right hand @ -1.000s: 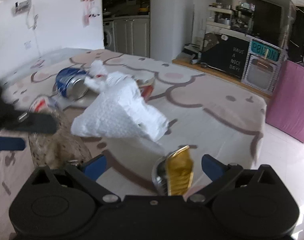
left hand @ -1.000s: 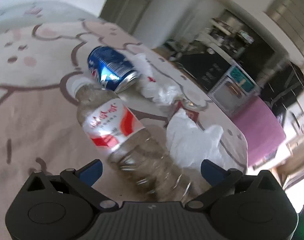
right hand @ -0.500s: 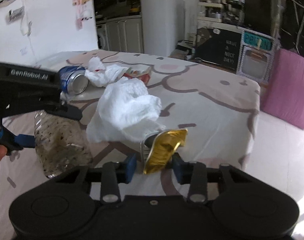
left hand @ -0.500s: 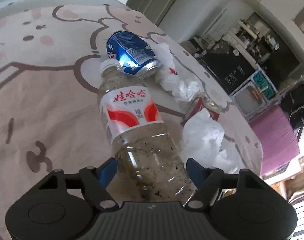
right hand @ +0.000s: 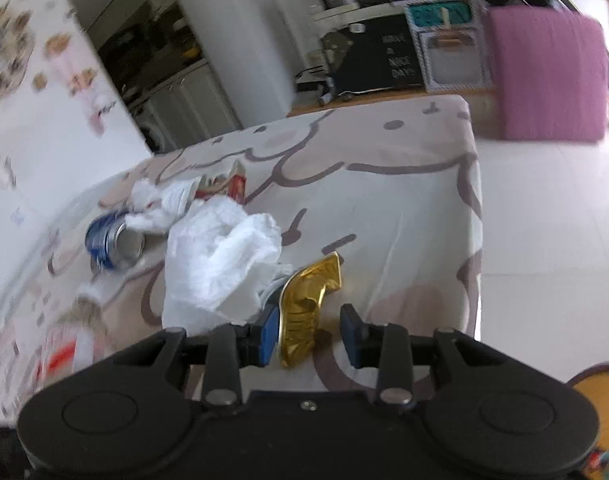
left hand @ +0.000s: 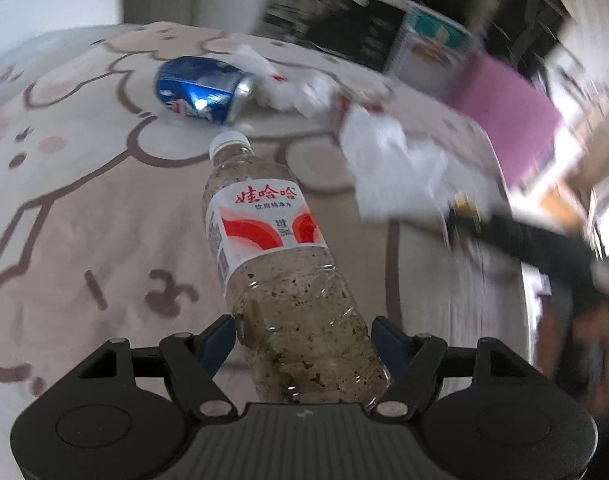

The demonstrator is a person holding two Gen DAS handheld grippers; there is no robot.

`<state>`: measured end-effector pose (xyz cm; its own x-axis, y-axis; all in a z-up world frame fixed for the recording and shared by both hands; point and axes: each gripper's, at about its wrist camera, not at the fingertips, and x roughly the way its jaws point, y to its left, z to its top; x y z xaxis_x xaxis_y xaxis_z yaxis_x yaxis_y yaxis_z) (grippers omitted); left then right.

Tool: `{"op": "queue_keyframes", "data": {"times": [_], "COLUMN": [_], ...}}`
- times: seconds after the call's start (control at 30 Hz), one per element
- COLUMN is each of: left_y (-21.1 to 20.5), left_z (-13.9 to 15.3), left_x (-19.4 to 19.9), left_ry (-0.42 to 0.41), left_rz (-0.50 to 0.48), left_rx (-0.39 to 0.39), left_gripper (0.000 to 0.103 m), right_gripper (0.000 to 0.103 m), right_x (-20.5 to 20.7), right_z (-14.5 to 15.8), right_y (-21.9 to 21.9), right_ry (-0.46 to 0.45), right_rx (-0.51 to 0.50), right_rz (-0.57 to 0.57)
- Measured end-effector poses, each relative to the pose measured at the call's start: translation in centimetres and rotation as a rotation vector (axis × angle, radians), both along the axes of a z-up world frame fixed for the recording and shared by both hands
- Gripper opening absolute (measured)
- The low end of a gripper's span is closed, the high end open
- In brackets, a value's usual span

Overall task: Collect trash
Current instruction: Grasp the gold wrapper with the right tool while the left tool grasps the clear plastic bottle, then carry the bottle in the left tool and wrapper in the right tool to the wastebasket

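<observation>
On the pale cartoon-printed bedspread (left hand: 84, 216) the trash lies scattered, and the left gripper (left hand: 302, 336) has its blue pads pressed against both sides of a clear, dirt-speckled plastic bottle with a red-and-white label (left hand: 280, 272), closed around the lower body near the base, cap pointing toward 12 o'clock. Beyond the cap, at about 11 o'clock in the left view, a dented blue drink can (left hand: 202, 94) lies on its side, with crumpled white tissue (left hand: 392, 164) from 12 to 2 o'clock. The right gripper (right hand: 308, 334) is partly closed around a crushed gold foil wrapper (right hand: 308, 304); the left pad touches it, but a gap shows at the right pad, so I cannot tell whether it is truly pinched. A large wad of white paper (right hand: 220, 260) sits just beside it at 10 o'clock. The bottle is held far from its middle, so the long neck end could swing down or slip out of the smooth, yielding plastic. The foil could slide free on lifting, or drag the paper wad along with it.
</observation>
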<state>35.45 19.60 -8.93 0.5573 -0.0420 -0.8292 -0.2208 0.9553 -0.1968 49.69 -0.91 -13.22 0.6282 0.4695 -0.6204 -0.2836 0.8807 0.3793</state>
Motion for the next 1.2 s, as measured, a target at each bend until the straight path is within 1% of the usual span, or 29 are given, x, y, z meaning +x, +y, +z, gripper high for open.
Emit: {"op": "queue_keyframes", "data": {"times": [0.03,0.1,0.17,0.2,0.23,0.3,0.43,0.53,0.63,0.7,0.83,0.87,0.9,0.93,0.97,1.03,1.2], "left_y": [-0.1,-0.3,-0.3,-0.4,-0.4,-0.6,-1.6,-2.6,-3.8,-4.6,-6.2,-6.6,-6.9,-7.0,-6.9,-6.4,-4.9], "left_z": [0.1,0.2,0.2,0.3,0.3,0.5,0.5,0.2,0.2,0.3,-0.2,-0.4,-0.7,-0.9,-1.2,-1.3,-1.4], "left_x": [-0.5,-1.5,-2.4,-2.8,-3.1,-3.6,-4.4,-5.1,-6.2,-6.9,-8.1,-8.3,-8.5,-8.6,-8.7,-9.4,-11.2], "left_ry": [0.010,0.023,0.028,0.025,0.021,0.008,-0.022,-0.024,-0.057,-0.084,-0.139,-0.157,-0.174,-0.180,-0.188,-0.203,-0.255], "left_rz": [-0.030,-0.056,-0.039,-0.015,0.016,0.084,0.199,0.271,0.331,0.370,0.394,0.396,0.397,0.400,0.407,0.432,0.492], "left_rx": [0.017,0.033,0.030,0.032,0.039,0.049,0.054,0.069,0.112,0.159,0.218,0.236,0.260,0.277,0.278,0.258,0.255], "left_gripper": [0.075,0.075,0.076,0.077,0.077,0.077,0.086,0.087,0.087,0.087,0.087,0.086,0.082,0.075,0.073,0.062,0.063], "right_gripper": [0.034,0.031,0.026,0.021,0.018,0.017,0.016,0.016,0.016,0.016,0.015,0.015,0.015,0.015,0.015,0.015,0.015], "right_x": [0.1,0.4,0.7,0.7,0.7,0.4,-1.2,-3.1,-5.0,-6.2,-8.2,-8.5,-8.8,-9.0,-9.3,-9.8,-10.9], "right_z": [-0.1,-0.1,-0.3,-0.3,-0.3,-0.1,0.3,0.4,0.4,0.3,0.5,0.6,0.6,0.7,0.8,1.0,1.4], "right_y": [0.0,0.2,0.8,1.0,1.1,1.5,1.3,0.6,-0.5,-1.1,-1.9,-2.1,-2.1,-2.2,-2.2,-2.1,-2.3], "right_ry": [0.007,0.018,0.017,0.016,0.017,0.007,-0.014,-0.019,-0.008,-0.006,-0.008,-0.008,-0.008,-0.010,-0.016,-0.027,-0.033], "right_rx": [0.017,0.041,0.043,0.047,0.055,0.036,0.005,-0.011,-0.001,0.007,0.022,0.025,0.027,0.027,0.021,0.007,-0.005], "right_rz": [-0.013,-0.020,-0.017,-0.010,-0.003,0.005,0.039,0.059,0.057,0.047,0.034,0.034,0.035,0.037,0.041,0.054,0.099]}}
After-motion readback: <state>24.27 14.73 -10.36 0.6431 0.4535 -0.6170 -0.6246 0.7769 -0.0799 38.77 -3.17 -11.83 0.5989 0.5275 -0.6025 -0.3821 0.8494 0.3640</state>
